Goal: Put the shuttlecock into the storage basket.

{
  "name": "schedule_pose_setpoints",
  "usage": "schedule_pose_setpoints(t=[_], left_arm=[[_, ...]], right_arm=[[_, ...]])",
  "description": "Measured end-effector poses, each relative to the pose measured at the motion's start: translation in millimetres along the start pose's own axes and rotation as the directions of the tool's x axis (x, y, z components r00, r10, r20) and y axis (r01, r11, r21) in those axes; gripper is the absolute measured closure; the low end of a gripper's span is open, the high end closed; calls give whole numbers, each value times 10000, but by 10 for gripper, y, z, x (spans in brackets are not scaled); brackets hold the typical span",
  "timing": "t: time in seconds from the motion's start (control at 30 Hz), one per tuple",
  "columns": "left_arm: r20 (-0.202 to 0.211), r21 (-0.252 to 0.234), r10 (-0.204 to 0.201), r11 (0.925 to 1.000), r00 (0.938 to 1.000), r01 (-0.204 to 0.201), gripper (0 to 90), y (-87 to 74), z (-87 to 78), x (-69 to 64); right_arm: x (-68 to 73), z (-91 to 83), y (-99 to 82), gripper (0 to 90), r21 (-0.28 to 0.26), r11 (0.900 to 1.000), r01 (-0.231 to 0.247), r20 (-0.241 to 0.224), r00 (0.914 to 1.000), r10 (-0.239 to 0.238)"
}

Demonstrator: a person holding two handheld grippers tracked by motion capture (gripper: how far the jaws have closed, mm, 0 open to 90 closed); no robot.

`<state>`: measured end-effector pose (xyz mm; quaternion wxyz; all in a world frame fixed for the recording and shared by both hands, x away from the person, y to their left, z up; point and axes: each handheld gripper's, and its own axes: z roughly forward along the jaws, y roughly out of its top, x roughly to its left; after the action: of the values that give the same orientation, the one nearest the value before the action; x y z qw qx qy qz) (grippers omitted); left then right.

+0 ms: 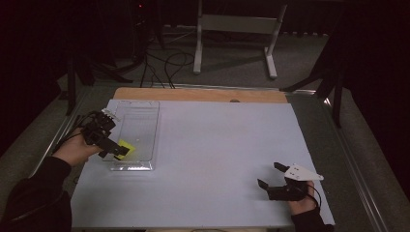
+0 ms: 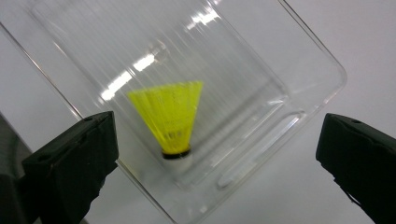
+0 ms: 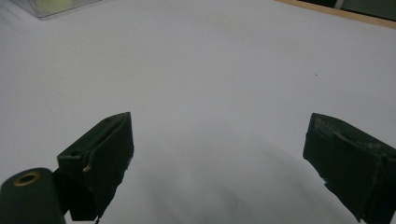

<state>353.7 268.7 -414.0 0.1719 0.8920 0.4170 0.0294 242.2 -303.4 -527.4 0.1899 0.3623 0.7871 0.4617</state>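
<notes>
While both claws gape, one shuttlecock (image 2: 170,119) occupies one tray (image 2: 261,56).

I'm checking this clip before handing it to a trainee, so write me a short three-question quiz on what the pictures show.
1. True or false: the yellow plastic shuttlecock lies inside the clear rectangular plastic tray.
2. Multiple choice: the left tool is (a) shut on the shuttlecock, (b) open over the tray, (c) resting at the table's far edge.
3. In a few words: what lies between the jaws of the right tool?

Key
1. True; it rests at the tray's near end.
2. b; both jaws stand wide apart, with the shuttlecock between and beyond them.
3. Nothing but the white table surface; the jaws stand open.
</notes>
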Motion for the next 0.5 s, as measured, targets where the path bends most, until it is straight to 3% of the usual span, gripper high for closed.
schedule_pose_setpoints(t=[0.1, 0.27, 0.4, 0.5], left_arm=[[-209, -429, 332, 9985, 9992, -341, 0, 13, 7, -13], [-509, -687, 620, 9955, 9968, -654, 0, 62, 26, -25], [-522, -993, 690, 9923, 9963, -739, 1, 96, 14, -35], [-197, -1281, 768, 9886, 9969, -787, 1, 129, -13, -55]], right_arm=[[-1, -1, -1, 88, -13, 10000, -25, -14, 10000, 25], [-3, -1, -2, 88, 7, 10000, -40, -3, 10000, 40], [-3, -3, -1, 88, -1, 10000, -36, -4, 10000, 36], [-5, 0, -3, 88, 29, 10000, -29, 7, 10000, 29]])
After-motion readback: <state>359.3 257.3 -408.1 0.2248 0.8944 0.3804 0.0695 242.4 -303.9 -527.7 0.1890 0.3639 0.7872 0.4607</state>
